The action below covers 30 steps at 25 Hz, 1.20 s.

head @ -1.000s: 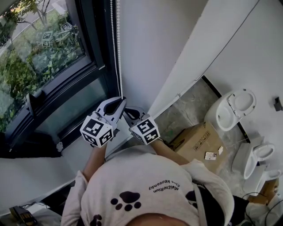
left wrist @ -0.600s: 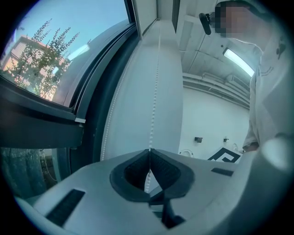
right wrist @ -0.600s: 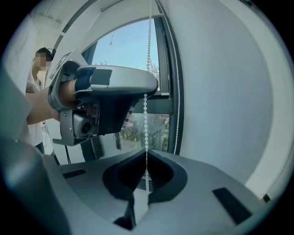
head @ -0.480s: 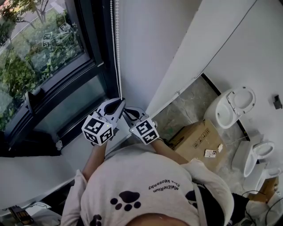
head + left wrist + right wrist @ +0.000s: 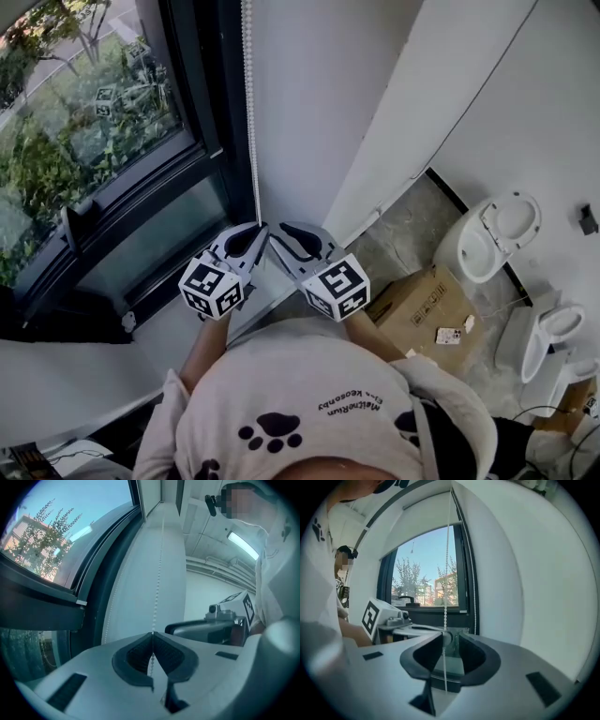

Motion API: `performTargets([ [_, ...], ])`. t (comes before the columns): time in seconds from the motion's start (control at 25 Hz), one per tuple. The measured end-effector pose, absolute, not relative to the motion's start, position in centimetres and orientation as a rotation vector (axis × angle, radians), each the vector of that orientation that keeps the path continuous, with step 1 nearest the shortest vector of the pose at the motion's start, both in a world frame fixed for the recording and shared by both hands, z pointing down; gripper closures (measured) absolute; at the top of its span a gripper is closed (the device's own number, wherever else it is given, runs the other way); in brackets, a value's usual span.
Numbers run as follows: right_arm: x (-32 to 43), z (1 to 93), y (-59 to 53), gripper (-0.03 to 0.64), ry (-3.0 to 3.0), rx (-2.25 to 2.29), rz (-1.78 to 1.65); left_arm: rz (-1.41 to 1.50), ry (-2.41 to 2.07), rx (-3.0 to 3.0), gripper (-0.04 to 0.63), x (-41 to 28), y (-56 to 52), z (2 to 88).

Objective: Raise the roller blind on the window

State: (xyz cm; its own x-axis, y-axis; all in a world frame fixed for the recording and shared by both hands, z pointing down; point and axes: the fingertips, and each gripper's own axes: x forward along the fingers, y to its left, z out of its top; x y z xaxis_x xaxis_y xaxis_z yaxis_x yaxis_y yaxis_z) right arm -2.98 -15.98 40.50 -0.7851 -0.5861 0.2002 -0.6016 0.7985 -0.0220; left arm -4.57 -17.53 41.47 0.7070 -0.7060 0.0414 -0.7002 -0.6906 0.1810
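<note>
The roller blind's bead chain [image 5: 249,94] hangs in two strands down the white wall beside the dark frame of the window [image 5: 84,141], and both grippers meet at its lower end, just above the person's chest. The left gripper [image 5: 261,227] points level at the wall with its jaws together, and its dark pads pinch one strand of the chain [image 5: 158,573] right at the tips [image 5: 152,633]. A few beads show below the pinch, in the hollow between the pads. The right gripper [image 5: 275,234] sits just beside it, touching or nearly touching it at the tips. Its jaws have just been opening and now stand apart. In the right gripper view a strand of the chain [image 5: 446,573] runs down through the gap [image 5: 450,637] close to the left pad, with neither pad pressing on it, while the second strand hangs further right along the frame. Trees and buildings show through the glass. On the floor to the right lie a cardboard box [image 5: 427,305] and a white toilet [image 5: 492,234].
</note>
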Motion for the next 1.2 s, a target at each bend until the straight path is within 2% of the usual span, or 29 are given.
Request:
performTargets([
  [0.76,-6.5,26.6,-17.9,0.515,-3.015,0.943,-0.128,-0.063,-1.135,2.740,0.583,-4.4,-17.6,41.4],
  [0.96,-6.5,24.8,-18.7,0.588,-3.010,0.969,-0.173,-0.075,-1.138,2.745,0.583,-4.3,-17.6,41.4],
  [1.2,-6.3,25.0,-18.5,0.604,-3.032,0.986,-0.183,-0.064,-1.229,2.805,0.583,-4.6,-17.6,41.6],
])
